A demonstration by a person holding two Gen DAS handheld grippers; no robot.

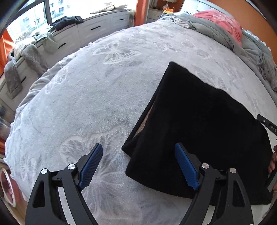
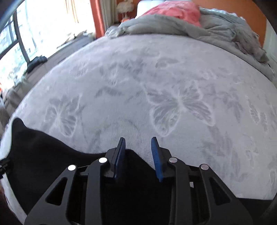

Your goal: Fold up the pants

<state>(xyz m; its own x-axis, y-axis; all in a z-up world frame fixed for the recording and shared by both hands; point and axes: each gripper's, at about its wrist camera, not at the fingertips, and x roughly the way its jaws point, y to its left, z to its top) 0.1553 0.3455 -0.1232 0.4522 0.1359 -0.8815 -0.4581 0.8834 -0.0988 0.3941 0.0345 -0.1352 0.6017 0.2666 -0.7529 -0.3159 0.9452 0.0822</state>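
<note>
The black pants (image 1: 199,129) lie folded in a flat block on the grey butterfly blanket (image 1: 103,103), right of centre in the left wrist view. My left gripper (image 1: 138,147) hangs open and wide above their near left corner, one blue pad (image 1: 185,164) over the cloth and the other over bare blanket, with nothing gripped. In the right wrist view the pants (image 2: 52,155) fill the lower left. My right gripper (image 2: 138,139) is partly open just above a peak of their far edge, and its pads are not touching the fabric. Part of the right tool (image 1: 267,124) and a hand (image 1: 273,162) show at the pants' right side.
A crumpled grey duvet (image 2: 216,29) and a pink cloth (image 2: 173,12) are heaped at the far end of the bed. A window bench with drawers (image 1: 97,26) along the left carries loose clothes, including a dark garment (image 1: 67,20). Orange curtains flank the window.
</note>
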